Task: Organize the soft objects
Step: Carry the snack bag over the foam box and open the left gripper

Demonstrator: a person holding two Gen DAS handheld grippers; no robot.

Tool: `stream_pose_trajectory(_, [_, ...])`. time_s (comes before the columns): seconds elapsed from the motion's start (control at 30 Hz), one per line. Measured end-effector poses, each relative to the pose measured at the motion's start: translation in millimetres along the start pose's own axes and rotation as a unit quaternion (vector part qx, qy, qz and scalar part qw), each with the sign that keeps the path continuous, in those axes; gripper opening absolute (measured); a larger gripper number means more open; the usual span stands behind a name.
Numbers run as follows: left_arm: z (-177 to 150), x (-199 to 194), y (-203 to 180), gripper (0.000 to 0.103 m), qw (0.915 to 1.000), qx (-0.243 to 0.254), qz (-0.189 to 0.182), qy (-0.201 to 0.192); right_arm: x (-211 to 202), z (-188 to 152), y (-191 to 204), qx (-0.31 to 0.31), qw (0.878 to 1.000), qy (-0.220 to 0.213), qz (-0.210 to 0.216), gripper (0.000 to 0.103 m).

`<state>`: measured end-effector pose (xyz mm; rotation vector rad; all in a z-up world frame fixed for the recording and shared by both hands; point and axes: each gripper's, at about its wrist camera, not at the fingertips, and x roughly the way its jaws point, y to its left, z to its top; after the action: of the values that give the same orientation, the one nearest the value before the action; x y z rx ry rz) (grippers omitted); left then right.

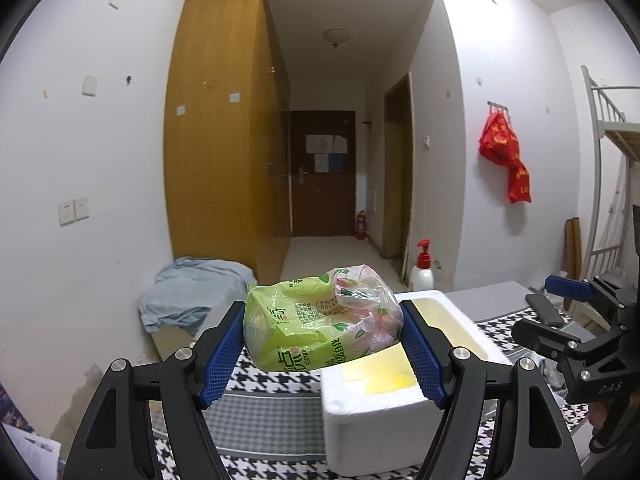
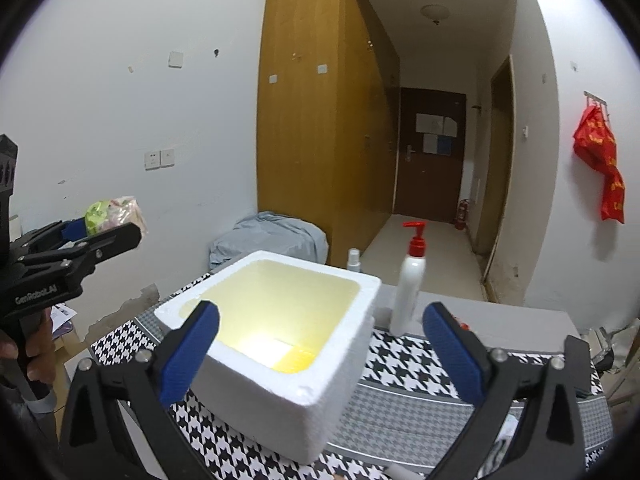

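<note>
My left gripper (image 1: 322, 328) is shut on a soft green and pink tissue pack (image 1: 320, 320), held in the air above the left rim of a white foam box (image 1: 372, 408). The pack also shows in the right wrist view (image 2: 114, 212), high to the left of the foam box (image 2: 320, 380), with the left gripper (image 2: 102, 232) around it. The box is open and its yellowish inside holds nothing I can see. My right gripper (image 2: 320, 340) is open and empty, just in front of the box. It shows at the right edge of the left wrist view (image 1: 560, 300).
The box stands on a table with a houndstooth cloth (image 2: 404, 368). A white pump bottle with a red top (image 2: 410, 280) and a small spray bottle (image 2: 354, 260) stand behind the box. A blue-grey cloth heap (image 2: 268, 236) lies on the floor by the wooden wardrobe (image 2: 316, 120).
</note>
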<state>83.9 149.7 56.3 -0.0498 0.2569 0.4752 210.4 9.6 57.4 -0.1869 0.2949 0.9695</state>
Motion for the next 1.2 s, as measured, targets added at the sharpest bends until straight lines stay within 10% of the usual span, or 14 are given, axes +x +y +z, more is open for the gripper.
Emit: stream_pose_trajectory(1.2, [1.9, 57.2, -57.8, 0.076, 0.9946, 0.037, -0.081, 0.053, -43.9, -32.7, -50.9, 0.029, 0.996, -0.004, -0.084, 0.103])
